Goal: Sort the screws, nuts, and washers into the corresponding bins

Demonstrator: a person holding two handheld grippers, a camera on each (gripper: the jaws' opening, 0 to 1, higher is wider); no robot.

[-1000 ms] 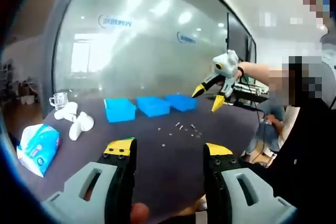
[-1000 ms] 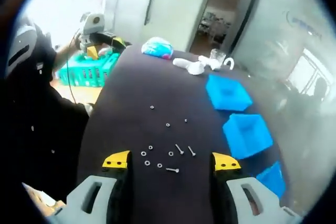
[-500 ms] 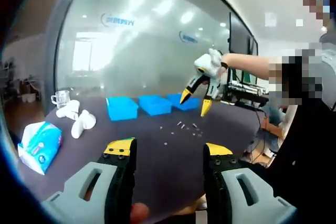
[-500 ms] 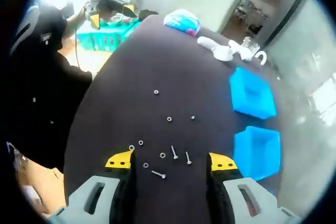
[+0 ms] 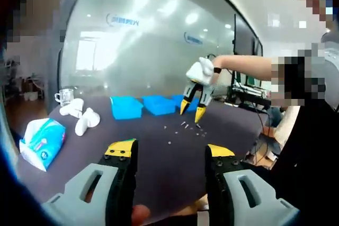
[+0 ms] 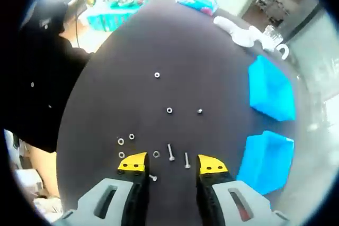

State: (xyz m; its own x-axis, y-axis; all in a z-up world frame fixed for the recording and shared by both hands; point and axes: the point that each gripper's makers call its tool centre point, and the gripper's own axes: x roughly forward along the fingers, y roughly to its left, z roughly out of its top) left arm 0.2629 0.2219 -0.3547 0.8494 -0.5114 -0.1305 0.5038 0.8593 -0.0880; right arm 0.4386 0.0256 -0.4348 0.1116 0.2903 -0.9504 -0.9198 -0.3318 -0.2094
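Observation:
Small screws, nuts and washers (image 6: 170,152) lie scattered on the dark table (image 6: 106,93); they also show as tiny specks (image 5: 183,126) in the left gripper view. Three blue bins (image 5: 126,107) stand in a row at the far side; two of them (image 6: 271,89) lie to the right in the right gripper view. My right gripper (image 6: 172,163) hangs low over the pile, open, with two screws lying between its yellow tips. It also appears in the left gripper view (image 5: 192,110), pointing down. My left gripper (image 5: 169,152) is open and holds nothing, well back from the parts.
A blue tissue pack (image 5: 42,141), white rounded objects (image 5: 82,117) and a glass cup (image 5: 64,96) sit at the table's left end. A green basket (image 6: 114,17) stands beyond the table edge. A person in dark clothes (image 6: 32,78) is close by.
My right gripper has come down and closer to the pile of parts, and its jaws have narrowed somewhat. The left gripper has stayed nearly still.

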